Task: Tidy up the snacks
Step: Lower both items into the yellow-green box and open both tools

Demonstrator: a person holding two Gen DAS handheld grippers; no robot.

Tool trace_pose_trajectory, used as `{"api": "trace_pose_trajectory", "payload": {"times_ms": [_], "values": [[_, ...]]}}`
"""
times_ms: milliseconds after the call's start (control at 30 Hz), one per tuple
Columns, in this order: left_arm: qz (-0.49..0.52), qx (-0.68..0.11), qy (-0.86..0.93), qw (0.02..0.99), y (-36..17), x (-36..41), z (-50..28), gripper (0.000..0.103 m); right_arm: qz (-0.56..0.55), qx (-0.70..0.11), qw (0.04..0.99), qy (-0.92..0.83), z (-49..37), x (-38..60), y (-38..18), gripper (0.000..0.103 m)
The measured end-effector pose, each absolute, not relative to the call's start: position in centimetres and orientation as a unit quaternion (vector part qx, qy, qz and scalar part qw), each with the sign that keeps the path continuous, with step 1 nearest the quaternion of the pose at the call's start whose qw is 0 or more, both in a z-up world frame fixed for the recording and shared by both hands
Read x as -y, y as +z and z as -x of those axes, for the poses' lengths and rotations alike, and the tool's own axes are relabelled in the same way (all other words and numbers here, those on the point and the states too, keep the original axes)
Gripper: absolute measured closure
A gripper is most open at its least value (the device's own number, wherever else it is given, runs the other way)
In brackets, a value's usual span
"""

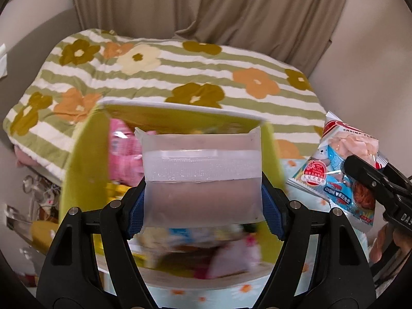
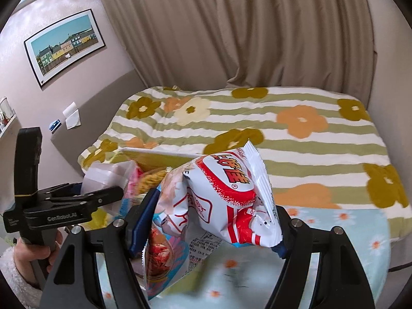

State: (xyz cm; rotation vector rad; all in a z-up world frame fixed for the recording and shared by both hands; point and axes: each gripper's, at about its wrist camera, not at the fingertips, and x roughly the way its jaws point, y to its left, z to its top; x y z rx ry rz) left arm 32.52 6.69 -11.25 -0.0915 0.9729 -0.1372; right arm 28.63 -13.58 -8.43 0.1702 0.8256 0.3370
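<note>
With the left hand-held gripper (image 1: 202, 203) clamped on a frosted packet (image 1: 202, 177) and the right hand-held gripper (image 2: 206, 221) pinching a puffy shrimp-chip bag (image 2: 221, 200), either could slip outside the green box (image 1: 85, 159).

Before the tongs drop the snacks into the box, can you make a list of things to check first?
1. Left tongs hold the frosted pouch firmly: ok, squeezed between both blue pads.
2. Right tongs hold the shrimp chips bag: ok, though it looks crumpled and tilted.
3. Pouch is above the yellow-green box: ok, the box opening shows right behind and below it.
4. Room left inside the box: cannot tell, the contents are blurred.
5. The two tongs are apart: ok, the right ones sit off to the side of the pouch.
</note>
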Motion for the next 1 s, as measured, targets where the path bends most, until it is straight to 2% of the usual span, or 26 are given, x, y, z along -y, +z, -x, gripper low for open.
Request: {"api": "trace_pose_trajectory", "payload": {"times_ms": [200,300,333,367,800,833,900,967,1000], "values": [[0.048,-0.494,-0.071,0.865,-13.1,-12.1,-34.2,0.030,-0.090,-0.420,0.888,0.164,-29.3,8.3,-9.8,0.033],[0.044,-0.507,-0.075,0.857,-14.2,-13.5,-35.3,0.024,-0.087,-0.433,0.882,0.163,-29.5,6.6,-10.3,0.033],[0.047,-0.505,-0.076,0.858,-14.4,-14.0,-35.4,0.015,-0.083,-0.438,0.880,0.163,-29.6,6.1,-10.4,0.033],[0.054,-0.502,-0.081,0.860,-14.4,-14.5,-35.5,0.000,-0.081,-0.441,0.879,0.162,-29.6,6.0,-10.4,0.033],[0.059,-0.504,-0.064,0.859,-14.7,-16.0,-33.9,0.000,-0.056,-0.455,0.872,0.170,-30.4,6.0,-10.9,0.030],[0.056,-0.503,-0.061,0.861,-14.6,-15.9,-33.6,0.000,-0.060,-0.457,0.872,0.166,-31.0,6.0,-11.0,0.029],[0.045,-0.497,-0.052,0.865,-14.4,-15.8,-33.3,0.000,-0.066,-0.455,0.874,0.159,-31.9,6.0,-11.1,0.018],[0.038,-0.494,-0.044,0.868,-14.3,-15.8,-33.1,0.000,-0.067,-0.450,0.878,0.151,-32.5,5.9,-11.0,0.000],[0.036,-0.494,-0.043,0.868,-14.4,-15.8,-33.0,0.000,-0.067,-0.448,0.879,0.149,-32.6,5.8,-11.0,0.000]]}}
